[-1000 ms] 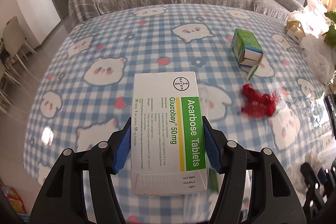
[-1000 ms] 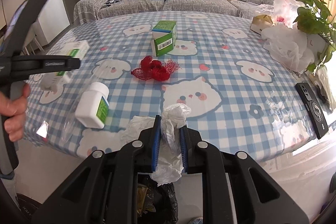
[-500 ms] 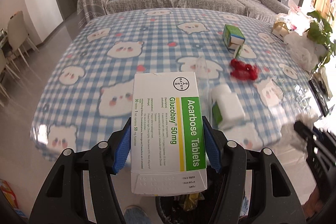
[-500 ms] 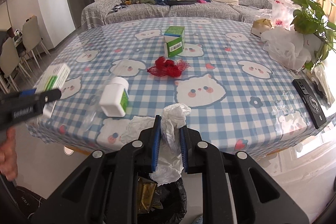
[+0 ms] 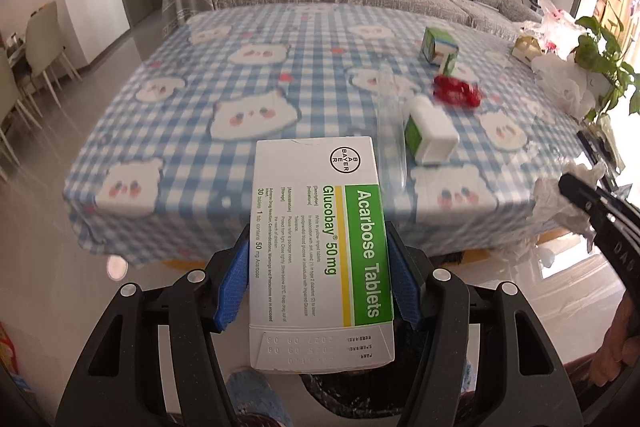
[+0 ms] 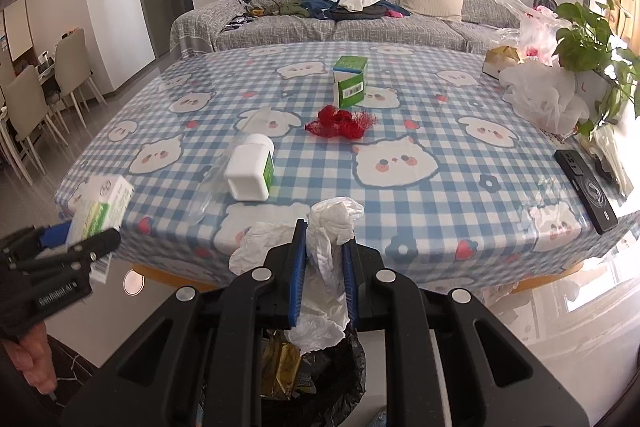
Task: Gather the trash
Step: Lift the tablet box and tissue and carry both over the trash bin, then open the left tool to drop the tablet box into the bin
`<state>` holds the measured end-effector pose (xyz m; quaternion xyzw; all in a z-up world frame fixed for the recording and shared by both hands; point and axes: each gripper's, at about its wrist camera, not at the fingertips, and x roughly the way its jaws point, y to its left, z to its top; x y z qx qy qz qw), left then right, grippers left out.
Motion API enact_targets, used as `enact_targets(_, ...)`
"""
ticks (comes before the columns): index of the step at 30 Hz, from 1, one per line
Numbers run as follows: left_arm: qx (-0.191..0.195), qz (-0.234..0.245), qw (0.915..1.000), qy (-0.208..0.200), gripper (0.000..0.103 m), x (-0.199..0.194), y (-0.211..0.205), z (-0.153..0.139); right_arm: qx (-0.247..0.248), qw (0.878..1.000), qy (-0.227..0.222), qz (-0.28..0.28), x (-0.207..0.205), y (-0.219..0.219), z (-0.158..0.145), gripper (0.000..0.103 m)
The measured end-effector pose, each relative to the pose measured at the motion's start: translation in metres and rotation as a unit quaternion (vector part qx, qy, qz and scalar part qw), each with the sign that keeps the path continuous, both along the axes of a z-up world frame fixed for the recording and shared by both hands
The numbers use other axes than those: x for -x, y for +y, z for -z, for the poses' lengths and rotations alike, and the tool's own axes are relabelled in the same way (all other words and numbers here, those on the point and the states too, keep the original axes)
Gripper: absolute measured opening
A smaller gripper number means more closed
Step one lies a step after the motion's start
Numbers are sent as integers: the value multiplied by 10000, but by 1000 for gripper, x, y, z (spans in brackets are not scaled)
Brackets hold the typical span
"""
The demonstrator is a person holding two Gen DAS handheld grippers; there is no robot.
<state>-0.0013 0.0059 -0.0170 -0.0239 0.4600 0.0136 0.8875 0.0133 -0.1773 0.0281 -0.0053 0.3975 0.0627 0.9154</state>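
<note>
Both grippers tilt steeply downward past the desk's [image 6: 500, 259] near edge, above a black-lined trash bin [image 6: 344, 379]. The left gripper [image 5: 318, 279] clamps its fingers on the sides of an Acarbose tablet box [image 5: 320, 251]; the right gripper [image 6: 322, 267] pinches a crumpled white tissue [image 6: 328, 227] between nearly closed fingers. A second ago the box hung over the desk; now it has drawn back beyond the edge, with both grips unchanged.

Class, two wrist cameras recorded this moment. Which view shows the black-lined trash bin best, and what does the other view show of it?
The right wrist view: the trash bin sits below the tool, its mouth open with a gold wrapper inside. In the left wrist view only a dark sliver of the trash bin shows under the medicine box.
</note>
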Motion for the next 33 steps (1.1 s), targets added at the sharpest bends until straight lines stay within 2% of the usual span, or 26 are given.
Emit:
enact_targets(9,106,-55,9999,-20,60,29,-2,16,-59,9999,119,62,26,-5,12,16)
enact_targets(17,216,-26,9997,86,60,44,-13,42,68,9994,336,27,43,1,39,16)
enact_targets(26,157,8,9993,328,60,53,-23,73,64,9960,890,82,60,1,85,16)
enact_targets(33,111,80,9989,458,60,52,-29,97,74,9921,1231,232,57,-6,115,16)
